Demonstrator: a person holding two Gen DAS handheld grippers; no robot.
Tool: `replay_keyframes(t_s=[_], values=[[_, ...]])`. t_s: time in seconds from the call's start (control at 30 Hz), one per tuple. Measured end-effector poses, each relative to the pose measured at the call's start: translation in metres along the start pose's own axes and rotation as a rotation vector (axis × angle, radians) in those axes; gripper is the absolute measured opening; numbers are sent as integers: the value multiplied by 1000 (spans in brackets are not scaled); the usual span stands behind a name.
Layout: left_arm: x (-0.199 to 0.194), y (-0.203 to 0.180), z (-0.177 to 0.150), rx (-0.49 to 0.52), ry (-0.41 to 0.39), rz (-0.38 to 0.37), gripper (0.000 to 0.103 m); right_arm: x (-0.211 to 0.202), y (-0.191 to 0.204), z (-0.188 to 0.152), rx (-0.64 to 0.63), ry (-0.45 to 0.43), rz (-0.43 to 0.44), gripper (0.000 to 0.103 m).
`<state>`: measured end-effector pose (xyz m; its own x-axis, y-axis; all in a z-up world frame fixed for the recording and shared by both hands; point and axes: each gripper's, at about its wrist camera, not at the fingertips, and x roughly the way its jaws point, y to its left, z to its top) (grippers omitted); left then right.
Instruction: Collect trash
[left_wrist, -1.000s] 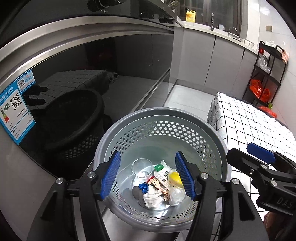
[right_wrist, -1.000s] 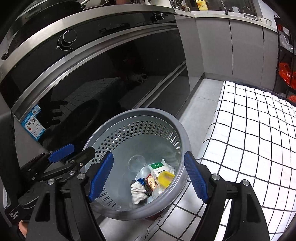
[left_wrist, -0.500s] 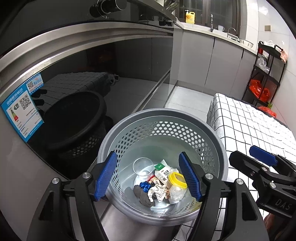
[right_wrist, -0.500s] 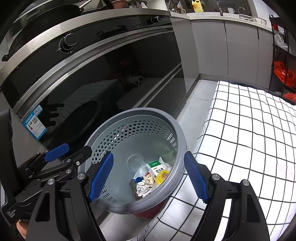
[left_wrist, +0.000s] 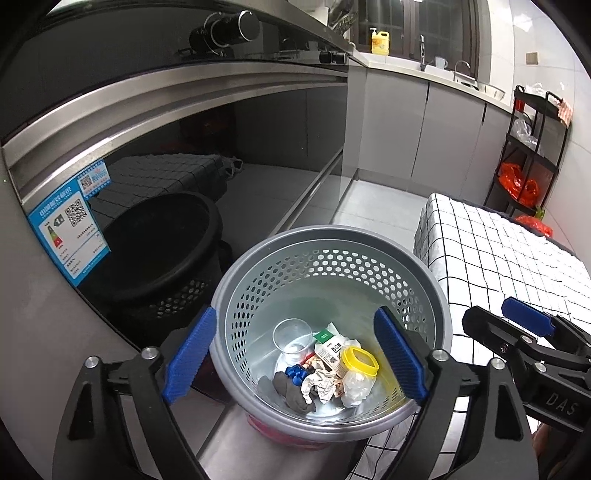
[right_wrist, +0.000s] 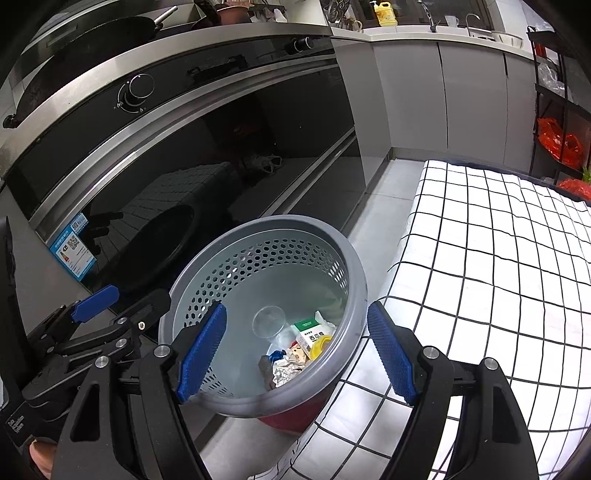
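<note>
Left wrist view: left claw (left_wrist: 295, 354) is spread wide and empty, blue pads either side of the grey perforated bin (left_wrist: 436, 291). The bin sits straight ahead and below, its mouth open toward the claw. All visible trash lies at the bin's bottom: clear cup (left_wrist: 292, 336), green-and-white carton (left_wrist: 327, 345), yellow-lidded jar (left_wrist: 357, 373), crumpled paper (left_wrist: 318, 384), a dark grey lump (left_wrist: 291, 393), a small blue bit (left_wrist: 295, 373). The cup stands mouth up; the jar leans with its lid toward the far side. The bin stands on the floor between the dark oven front (left_wrist: 192, 177) on the left and the checked cloth (left_wrist: 517, 258) on the right. A red base (left_wrist: 280, 432) shows under it. The right claw (left_wrist: 524, 325) shows at the right edge, beside the bin.

Right wrist view: right claw (right_wrist: 295, 354) is also wide apart, holding nothing, hovering above the bin (right_wrist: 354, 266), which lies ahead and slightly left. The same trash pile (right_wrist: 291, 358) shows inside. The left claw (right_wrist: 110, 306) sits at the near left, just outside the rim. The cloth (right_wrist: 498, 277) is bare of trash where seen; the far shelf (right_wrist: 554, 110) holds orange bags.

Judgement: both claws are about equally near the bin and nothing blocks the opening. No loose trash is visible outside it, so collection looks about done.
</note>
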<state>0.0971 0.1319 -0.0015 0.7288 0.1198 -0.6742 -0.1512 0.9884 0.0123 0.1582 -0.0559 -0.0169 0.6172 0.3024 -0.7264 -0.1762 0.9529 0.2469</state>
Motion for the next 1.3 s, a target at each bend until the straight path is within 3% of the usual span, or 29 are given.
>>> replay_keyframes(t_s=[0.27, 1.3], values=[[-7, 2, 1, -8, -10, 9, 96, -8, 9, -1, -24, -32, -30, 81], [-22, 6, -2, -28, -47, 68, 97, -19, 18, -7, -38, -44, -74, 81]])
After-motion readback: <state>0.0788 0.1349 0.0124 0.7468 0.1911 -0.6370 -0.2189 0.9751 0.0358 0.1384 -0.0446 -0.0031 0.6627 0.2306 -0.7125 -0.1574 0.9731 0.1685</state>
